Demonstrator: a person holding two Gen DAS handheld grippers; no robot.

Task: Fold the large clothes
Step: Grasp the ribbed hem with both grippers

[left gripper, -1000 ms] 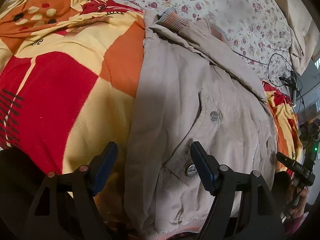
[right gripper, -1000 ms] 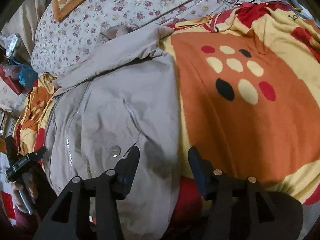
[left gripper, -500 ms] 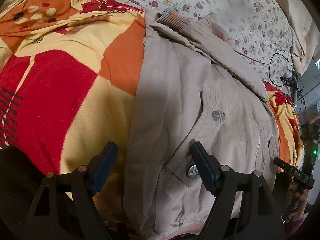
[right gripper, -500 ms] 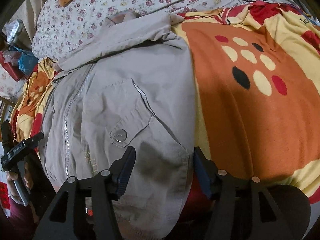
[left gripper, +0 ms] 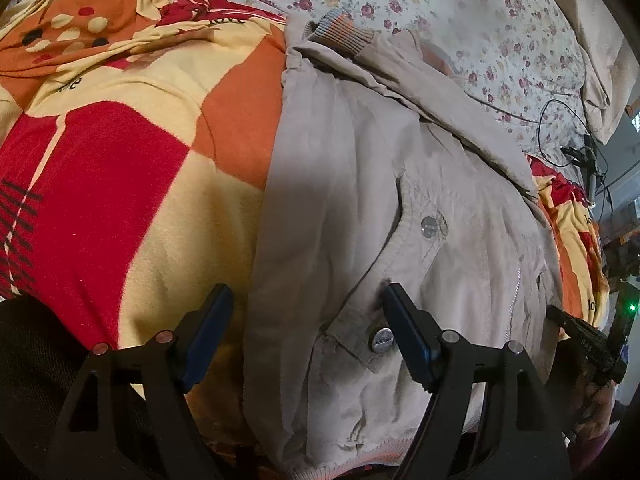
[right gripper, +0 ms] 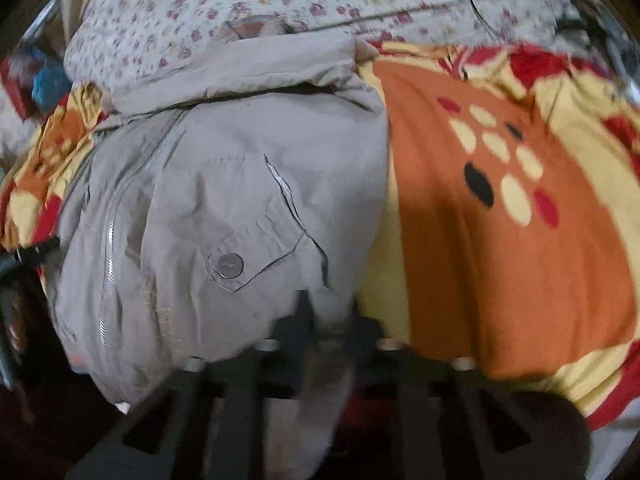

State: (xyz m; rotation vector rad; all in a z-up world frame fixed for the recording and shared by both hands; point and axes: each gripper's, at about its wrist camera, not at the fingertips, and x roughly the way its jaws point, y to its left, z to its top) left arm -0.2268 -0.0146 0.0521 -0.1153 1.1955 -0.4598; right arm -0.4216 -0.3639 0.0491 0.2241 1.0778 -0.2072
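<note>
Fabric at the lower corner of a beige jacket (right gripper: 240,200) is seen pinched in the right gripper (right gripper: 324,320), whose jaws have just been closing and are now drawn together on a fold of the cloth at the bottom centre of the right wrist view; that view is blurred. In the left wrist view the left gripper (left gripper: 308,336) is held with its jaws wide apart, straddling the jacket's (left gripper: 380,220) lower side edge. The right-hand finger (left gripper: 408,340) appears to rest on the cloth just beside a metal snap button (left gripper: 381,341), while the left-hand finger (left gripper: 204,336) stands over the blanket; nothing is clamped between them.

The jacket is laid flat, front up, across the middle of both views, with a sleeve folded across its upper part and a ribbed cuff (left gripper: 340,36) at the top. It is spread on a blanket (left gripper: 112,168) patterned in red, orange and yellow, which covers the lower part of a bed. A floral sheet (left gripper: 460,12) is seen beyond it along the top of the frame, and a thin black cable (left gripper: 560,108) lies at upper right.
</note>
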